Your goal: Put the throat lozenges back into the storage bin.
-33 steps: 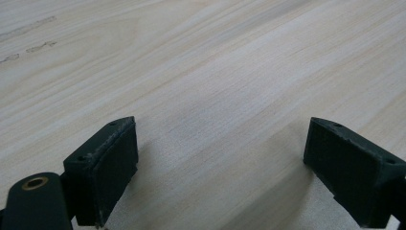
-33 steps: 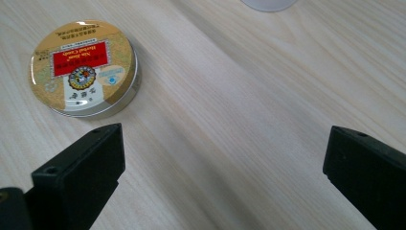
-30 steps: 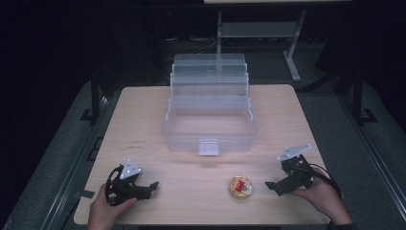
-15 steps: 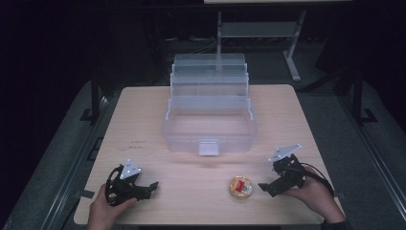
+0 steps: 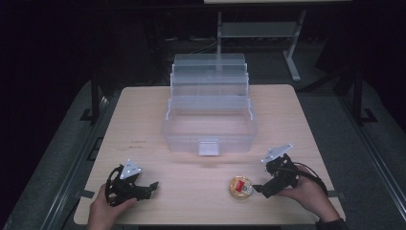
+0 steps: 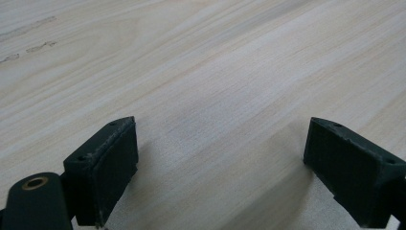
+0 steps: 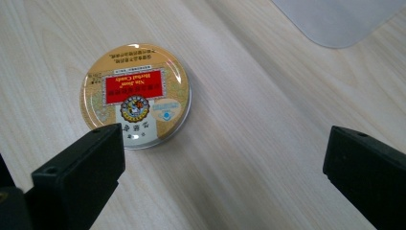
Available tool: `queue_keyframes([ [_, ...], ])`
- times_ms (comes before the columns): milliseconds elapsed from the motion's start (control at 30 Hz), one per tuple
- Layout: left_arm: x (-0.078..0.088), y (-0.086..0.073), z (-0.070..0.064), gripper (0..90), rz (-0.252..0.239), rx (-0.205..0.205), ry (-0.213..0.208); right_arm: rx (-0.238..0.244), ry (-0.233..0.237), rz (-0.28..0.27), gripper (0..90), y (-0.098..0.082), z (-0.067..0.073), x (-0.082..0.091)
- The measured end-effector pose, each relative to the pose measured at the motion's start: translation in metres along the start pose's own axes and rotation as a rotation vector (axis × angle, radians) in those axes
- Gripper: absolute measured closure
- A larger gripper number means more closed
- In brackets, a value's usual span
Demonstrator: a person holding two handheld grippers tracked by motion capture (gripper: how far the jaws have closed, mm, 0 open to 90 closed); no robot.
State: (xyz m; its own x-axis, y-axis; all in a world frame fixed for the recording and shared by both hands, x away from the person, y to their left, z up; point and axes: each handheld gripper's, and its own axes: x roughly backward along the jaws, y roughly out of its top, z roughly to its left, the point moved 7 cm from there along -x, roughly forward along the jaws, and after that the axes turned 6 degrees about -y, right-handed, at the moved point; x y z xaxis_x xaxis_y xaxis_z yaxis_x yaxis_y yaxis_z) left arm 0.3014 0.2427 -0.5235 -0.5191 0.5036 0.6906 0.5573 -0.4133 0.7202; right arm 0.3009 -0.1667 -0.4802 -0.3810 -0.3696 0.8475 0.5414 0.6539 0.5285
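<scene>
The round tin (image 5: 241, 187) lay on the table (image 5: 297, 124) near its front edge, just beside the right claw (image 5: 259, 188), which gaped empty. The left claw (image 5: 152, 185) also gaped, well apart.

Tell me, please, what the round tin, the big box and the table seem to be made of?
Tin: probably metal with a glossy printed lid; the rim is silvery and the top reflects light.
Box: clear, slightly frosted plastic; the table shows through its walls.
Table: pale wood or wood-look laminate with a matt finish; grain lines run across it, but which of the two cannot be told.
</scene>
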Motion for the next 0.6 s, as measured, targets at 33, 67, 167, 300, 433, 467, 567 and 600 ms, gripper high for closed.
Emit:
queue_keyframes([
  [33,0.0,0.0,0.0,10.6,0.001,0.0,0.0,0.005,0.0,0.0,0.2,0.001,0.0,0.0],
  [67,0.0,0.0,0.0,10.6,0.001,0.0,0.0,0.005,0.003,0.001,0.2,0.002,0.001,-0.001],
  [167,0.0,0.0,0.0,10.7,0.002,0.001,0.0,0.014,0.008,0.003,0.2,0.004,0.003,-0.002],
  [300,0.0,0.0,0.0,10.6,0.001,0.0,0.0,0.019,0.014,0.006,0.2,0.007,0.006,-0.003],
  [433,0.0,0.0,0.0,10.6,0.001,0.0,0.0,0.028,0.02,0.012,0.2,0.009,0.009,-0.006],
  [467,0.0,0.0,0.0,10.6,0.001,0.001,0.0,0.032,0.021,0.011,0.2,0.009,0.01,-0.006],
  [567,0.0,0.0,0.0,10.6,0.001,0.001,0.0,0.035,0.025,0.013,0.2,0.011,0.011,-0.008],
  [600,0.0,0.0,0.0,10.6,0.001,0.0,0.0,0.038,0.027,0.015,0.2,0.011,0.012,-0.008],
])
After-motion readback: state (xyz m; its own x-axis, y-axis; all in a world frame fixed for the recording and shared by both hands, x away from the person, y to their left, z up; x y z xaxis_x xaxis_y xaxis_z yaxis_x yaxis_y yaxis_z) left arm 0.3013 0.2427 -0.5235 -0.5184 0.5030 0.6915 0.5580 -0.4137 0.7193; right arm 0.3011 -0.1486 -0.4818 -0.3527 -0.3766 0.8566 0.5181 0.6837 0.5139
